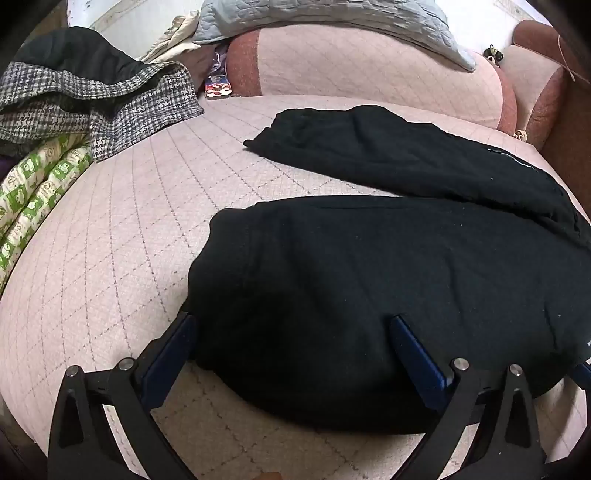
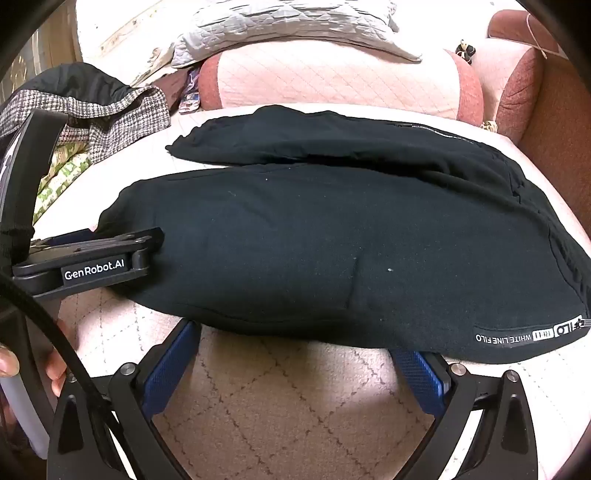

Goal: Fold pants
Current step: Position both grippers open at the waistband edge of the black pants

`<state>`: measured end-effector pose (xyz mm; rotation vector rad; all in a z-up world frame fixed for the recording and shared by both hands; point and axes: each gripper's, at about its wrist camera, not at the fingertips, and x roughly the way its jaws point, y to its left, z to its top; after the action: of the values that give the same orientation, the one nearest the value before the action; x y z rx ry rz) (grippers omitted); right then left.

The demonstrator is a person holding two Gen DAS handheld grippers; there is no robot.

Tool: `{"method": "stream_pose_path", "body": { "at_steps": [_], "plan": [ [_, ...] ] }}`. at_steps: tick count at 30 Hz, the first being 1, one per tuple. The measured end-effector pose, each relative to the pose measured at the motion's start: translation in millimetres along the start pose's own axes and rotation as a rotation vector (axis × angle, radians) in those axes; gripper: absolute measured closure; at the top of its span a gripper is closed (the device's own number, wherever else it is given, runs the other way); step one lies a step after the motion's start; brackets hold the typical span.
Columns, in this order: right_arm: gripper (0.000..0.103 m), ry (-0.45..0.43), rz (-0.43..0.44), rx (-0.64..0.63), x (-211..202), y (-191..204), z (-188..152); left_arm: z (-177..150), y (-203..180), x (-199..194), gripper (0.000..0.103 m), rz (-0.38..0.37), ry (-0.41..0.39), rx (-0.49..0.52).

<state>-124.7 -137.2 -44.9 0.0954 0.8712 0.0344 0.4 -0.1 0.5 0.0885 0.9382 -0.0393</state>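
Black pants (image 1: 369, 258) lie flat on a pink quilted cushion (image 1: 110, 240), their two legs spread in a V that joins at the right. My left gripper (image 1: 295, 328) is open wide over the near leg's cuff end: one fingertip sits at the cuff's left edge, the other rests on the cloth. My right gripper (image 2: 295, 350) is also open, its blue pads at the near edge of the pants (image 2: 332, 240), close to a white printed label (image 2: 517, 336). The right wrist view shows the left gripper (image 2: 147, 243) from the side at the cuff.
A houndstooth garment (image 1: 92, 107) and a green-patterned cloth (image 1: 37, 195) are piled at the left. Pink bolsters (image 1: 369, 70) and a grey quilted pillow (image 1: 332, 22) line the back. A hand (image 2: 55, 369) shows at the lower left.
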Motion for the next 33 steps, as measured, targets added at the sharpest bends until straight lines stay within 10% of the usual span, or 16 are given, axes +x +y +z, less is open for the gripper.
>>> {"method": "stream_pose_path", "body": {
  "at_steps": [33],
  "plan": [
    [0.0,0.002,0.004,0.003,1.0,0.1,-0.9,-7.0,1.0,-5.3,0.0,0.017,-0.015,-0.001]
  ]
}}
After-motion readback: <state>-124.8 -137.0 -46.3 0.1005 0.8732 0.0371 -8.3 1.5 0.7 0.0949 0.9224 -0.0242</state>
